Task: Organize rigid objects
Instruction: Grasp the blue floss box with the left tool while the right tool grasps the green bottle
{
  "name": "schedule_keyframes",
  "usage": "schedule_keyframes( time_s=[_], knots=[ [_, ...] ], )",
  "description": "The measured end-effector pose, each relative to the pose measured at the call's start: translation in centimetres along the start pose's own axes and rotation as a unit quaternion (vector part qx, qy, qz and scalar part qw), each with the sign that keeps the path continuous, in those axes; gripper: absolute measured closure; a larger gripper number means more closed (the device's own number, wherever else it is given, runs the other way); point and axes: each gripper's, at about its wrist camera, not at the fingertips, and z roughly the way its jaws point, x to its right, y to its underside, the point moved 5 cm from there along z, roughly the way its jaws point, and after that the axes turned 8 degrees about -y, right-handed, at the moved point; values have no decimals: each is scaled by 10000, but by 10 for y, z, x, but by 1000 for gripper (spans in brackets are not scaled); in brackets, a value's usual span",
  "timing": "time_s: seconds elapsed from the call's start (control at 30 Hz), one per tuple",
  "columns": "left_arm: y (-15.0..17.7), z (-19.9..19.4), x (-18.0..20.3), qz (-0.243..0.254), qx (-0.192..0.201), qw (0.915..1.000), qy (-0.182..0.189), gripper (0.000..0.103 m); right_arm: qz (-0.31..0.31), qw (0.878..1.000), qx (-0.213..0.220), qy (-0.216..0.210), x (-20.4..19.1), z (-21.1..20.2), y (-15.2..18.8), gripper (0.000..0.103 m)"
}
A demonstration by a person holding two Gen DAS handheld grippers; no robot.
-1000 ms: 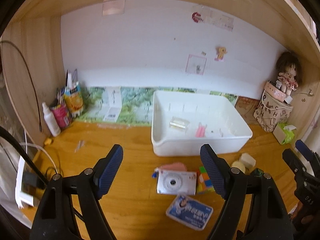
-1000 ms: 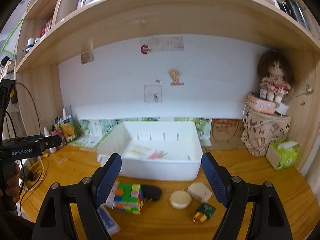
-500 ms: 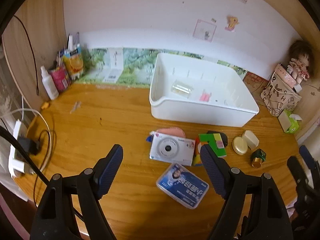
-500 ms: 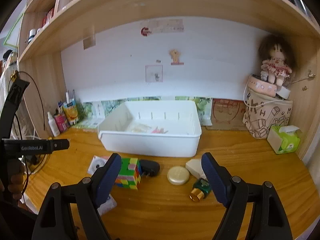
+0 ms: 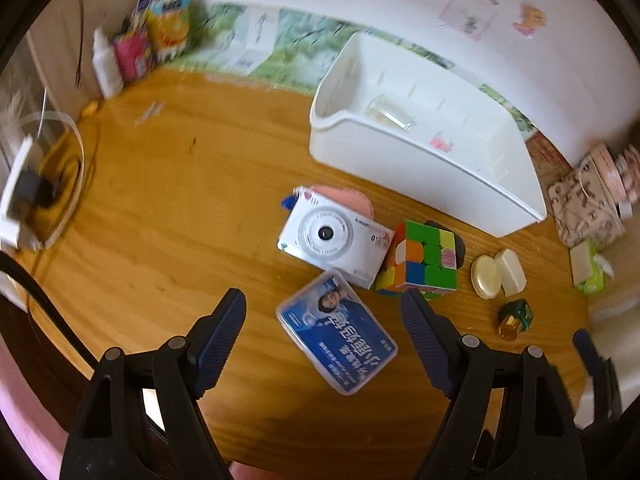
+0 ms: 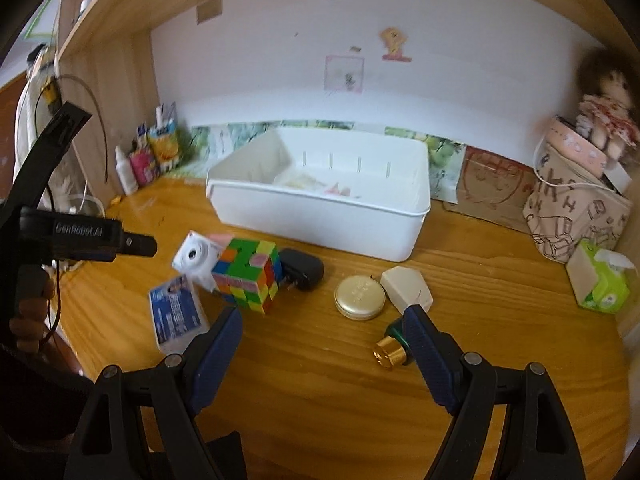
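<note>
On the wooden desk lie a white camera (image 5: pixel 334 240), a colourful puzzle cube (image 5: pixel 422 260), a blue-labelled clear case (image 5: pixel 338 332), a round gold tin (image 6: pixel 360 297), a white angular box (image 6: pixel 406 288), a black plug (image 6: pixel 302 269) and a small green bottle with a gold cap (image 6: pixel 392 346). A white bin (image 6: pixel 320 208) stands behind them, holding a few small items. My left gripper (image 5: pixel 324 334) hangs open above the blue case. My right gripper (image 6: pixel 322 336) is open over bare desk, its right finger beside the green bottle. Neither holds anything.
Bottles and packets (image 5: pixel 136 46) crowd the back left corner. A power strip with cables (image 5: pixel 28 196) sits at the left edge. A patterned bag (image 6: pixel 576 216) with a doll (image 6: pixel 604 104) and a green tissue box (image 6: pixel 600 276) stand at the right. A shelf runs overhead.
Both grippers have sunk and tipped downward toward the desk. The left one now looks nearly straight down on the camera and blue case. Jaw openings are unchanged.
</note>
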Motion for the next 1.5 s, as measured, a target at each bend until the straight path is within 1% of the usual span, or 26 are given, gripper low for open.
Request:
schedule_keyframes(
  time_s=[0.13,0.17,0.33,0.43,0.5,0.67,0.87,1.13,1.4,1.5],
  knots=[
    [4,10,4,-448,-247,9987,21,21,-224,9994,-232,-83,10,3,1,20],
    [5,14,5,-609,-331,9976,6,21,-271,9992,-292,-96,14,3,2,20],
    [12,28,11,-1056,-641,9923,-93,21,-486,9972,-542,-149,31,2,8,20],
    [18,37,15,-1342,-823,9872,-244,21,-580,9959,-663,-200,40,3,11,20],
    [22,41,15,-1589,-928,9823,-364,21,-675,9943,-782,-251,47,4,14,20],
    [33,53,20,-2003,-1125,9718,-524,21,-833,9908,-990,-391,59,8,20,20],
    [44,65,24,-2319,-1344,9610,-681,21,-866,9867,-1241,-595,75,22,24,20],
    [55,79,24,-2625,-1613,9473,-882,21,-914,9795,-1557,-890,82,44,27,20],
    [49,85,23,-2649,-1594,9445,-1107,21,-1015,9696,-1895,-1169,80,65,32,20],
    [44,90,34,-2673,-1578,9434,-1164,21,-1023,9679,-1962,-1195,80,71,33,20]
  ],
)
